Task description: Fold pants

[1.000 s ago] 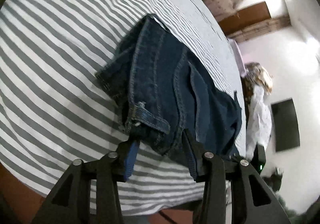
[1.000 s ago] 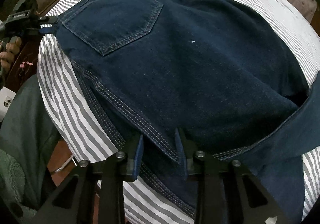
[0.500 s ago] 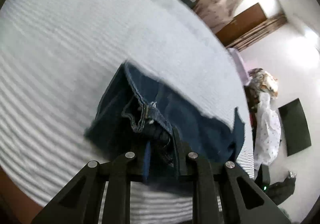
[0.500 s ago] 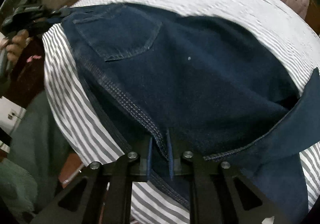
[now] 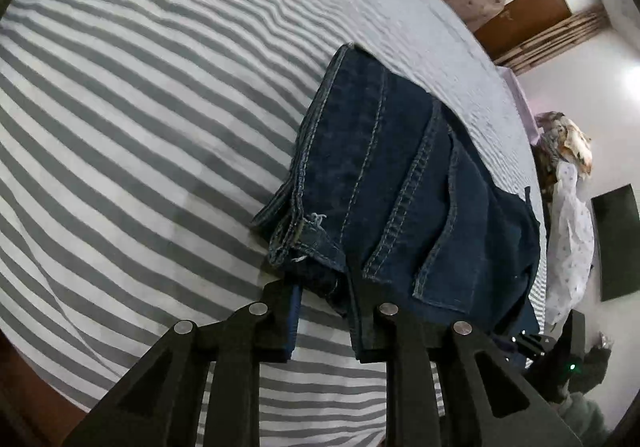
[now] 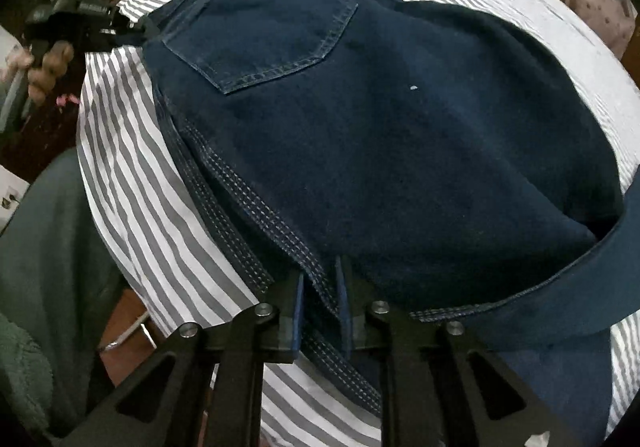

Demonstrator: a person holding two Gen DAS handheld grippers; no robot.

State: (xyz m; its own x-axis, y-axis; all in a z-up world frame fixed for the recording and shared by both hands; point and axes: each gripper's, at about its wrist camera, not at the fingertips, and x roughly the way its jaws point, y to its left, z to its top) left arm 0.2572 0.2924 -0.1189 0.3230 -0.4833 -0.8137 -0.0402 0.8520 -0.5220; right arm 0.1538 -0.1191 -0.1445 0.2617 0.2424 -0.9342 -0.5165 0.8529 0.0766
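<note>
left wrist: left gripper [image 5: 325, 297] & right gripper [image 6: 320, 297] both clamp jeans [image 6: 400, 151].

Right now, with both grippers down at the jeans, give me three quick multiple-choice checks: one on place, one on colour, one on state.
1. Where does the back pocket lie in the right wrist view?
A. toward the left gripper
B. under the right gripper
C. off the bed

2. What does the bedsheet look like?
A. plain blue
B. grey and white stripes
C. red checks

3. What is the right gripper doing?
A. open above the sheet
B. clamped on a stitched edge of the jeans
C. holding a hanger

Answers: 1 A, the pocket sits at the upper left, by the left gripper at the waistband. 2 B, stripes run across the whole sheet. 3 B, the seam runs between its nearly closed pads.
</note>
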